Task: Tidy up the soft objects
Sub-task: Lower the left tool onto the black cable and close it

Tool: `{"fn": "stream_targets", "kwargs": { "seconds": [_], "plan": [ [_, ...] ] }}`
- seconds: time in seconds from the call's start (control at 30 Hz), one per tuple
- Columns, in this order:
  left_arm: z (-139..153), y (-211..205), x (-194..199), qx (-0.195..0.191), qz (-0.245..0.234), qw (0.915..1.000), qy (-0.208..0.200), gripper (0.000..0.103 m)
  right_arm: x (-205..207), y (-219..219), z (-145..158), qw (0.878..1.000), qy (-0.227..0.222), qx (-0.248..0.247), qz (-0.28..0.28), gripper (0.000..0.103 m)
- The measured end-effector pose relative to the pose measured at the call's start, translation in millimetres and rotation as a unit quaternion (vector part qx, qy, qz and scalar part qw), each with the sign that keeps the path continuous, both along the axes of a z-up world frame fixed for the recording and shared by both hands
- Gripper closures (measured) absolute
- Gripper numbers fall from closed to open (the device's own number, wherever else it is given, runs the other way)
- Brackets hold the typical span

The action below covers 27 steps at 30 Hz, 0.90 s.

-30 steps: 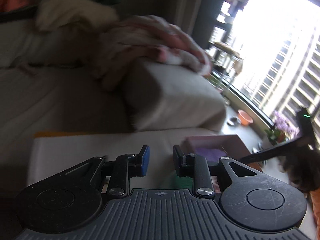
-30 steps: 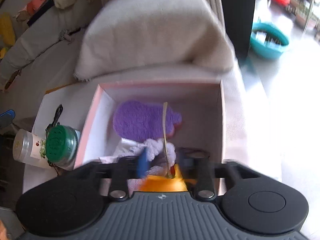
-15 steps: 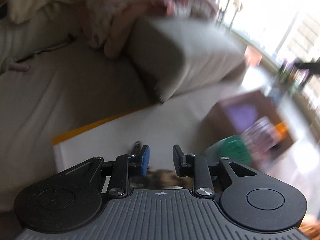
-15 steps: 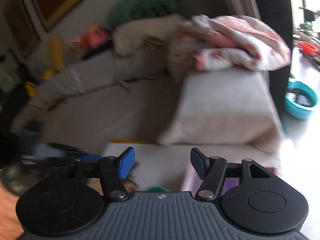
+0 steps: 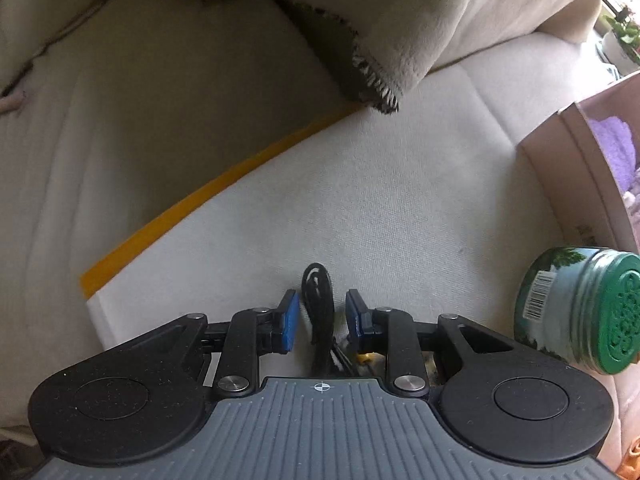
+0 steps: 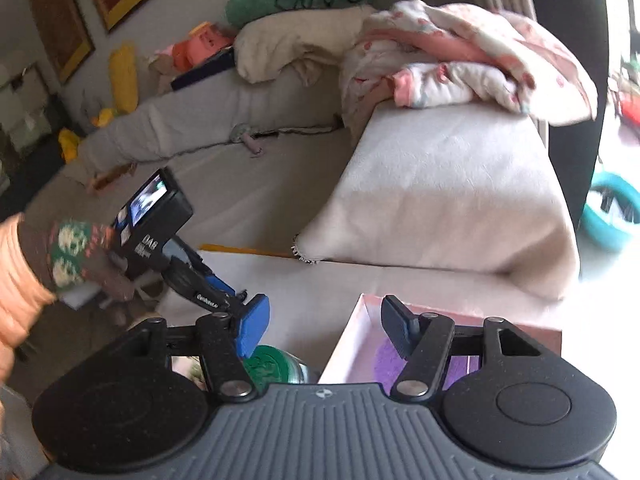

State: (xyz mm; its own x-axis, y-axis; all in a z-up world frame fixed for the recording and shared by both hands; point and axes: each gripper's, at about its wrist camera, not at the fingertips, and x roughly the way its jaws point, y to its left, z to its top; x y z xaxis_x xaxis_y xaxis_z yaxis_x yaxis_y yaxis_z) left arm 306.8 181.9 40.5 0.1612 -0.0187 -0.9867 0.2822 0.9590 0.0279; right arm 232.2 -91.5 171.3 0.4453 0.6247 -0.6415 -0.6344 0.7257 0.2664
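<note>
Left tongs (image 5: 322,322) stand narrowly apart, straddling a black cord loop (image 5: 318,300) on the white pad (image 5: 360,200) without visibly clamping it; right tongs (image 6: 326,326) stand wide, gripping nothing. The purple soft item (image 5: 614,152) lies inside the pink box (image 6: 344,344), right of the left tongs and beneath the right tongs; a green-lidded jar (image 5: 580,308) lies just beside the box.

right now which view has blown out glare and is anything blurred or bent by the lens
Right wrist view: daylight whites out the right edge beside the teal basin, and the sleeved arm at left is motion-smeared. Left wrist view: sharper and evenly lit, only the top right corner by the plant glares; the fisheye bows the yellow edge strip into a curve.
</note>
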Motion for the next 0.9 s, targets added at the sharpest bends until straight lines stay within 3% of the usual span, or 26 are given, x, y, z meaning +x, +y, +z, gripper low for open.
{"fn": "stream_targets", "kwargs": {
  "seconds": [0.1,0.17,0.3,0.47,0.7,0.9],
  "plan": [
    [1.3,4.7,-1.0,-0.009,0.002,1.0000,0.000,0.074,-7.5,8.6,-2.8,0.999,-0.025,-0.016,0.022,0.041],
    [3.2,9.2,-5.2,-0.012,0.001,0.9999,-0.007,0.084,-11.6,14.3,-4.3,0.998,-0.039,-0.027,0.028,0.041],
    [11.3,33.9,-19.0,-0.013,0.040,0.9982,-0.042,0.089,-11.1,19.0,-4.3,0.998,-0.046,-0.034,0.014,0.041],
    [24.0,83.4,-61.5,-0.076,0.111,0.9871,-0.087,0.089,-10.2,23.8,-2.6,0.998,-0.041,-0.048,-0.002,0.040],
    [16.9,103.5,-141.9,-0.132,0.122,0.9780,-0.105,0.093,-21.1,66.7,-4.0,0.994,-0.041,-0.099,0.013,0.040],
    [13.9,104.7,-199.3,-0.188,0.135,0.9626,-0.140,0.093,-38.5,103.0,-6.3,0.988,-0.053,-0.138,0.040,0.040]
  ]
}}
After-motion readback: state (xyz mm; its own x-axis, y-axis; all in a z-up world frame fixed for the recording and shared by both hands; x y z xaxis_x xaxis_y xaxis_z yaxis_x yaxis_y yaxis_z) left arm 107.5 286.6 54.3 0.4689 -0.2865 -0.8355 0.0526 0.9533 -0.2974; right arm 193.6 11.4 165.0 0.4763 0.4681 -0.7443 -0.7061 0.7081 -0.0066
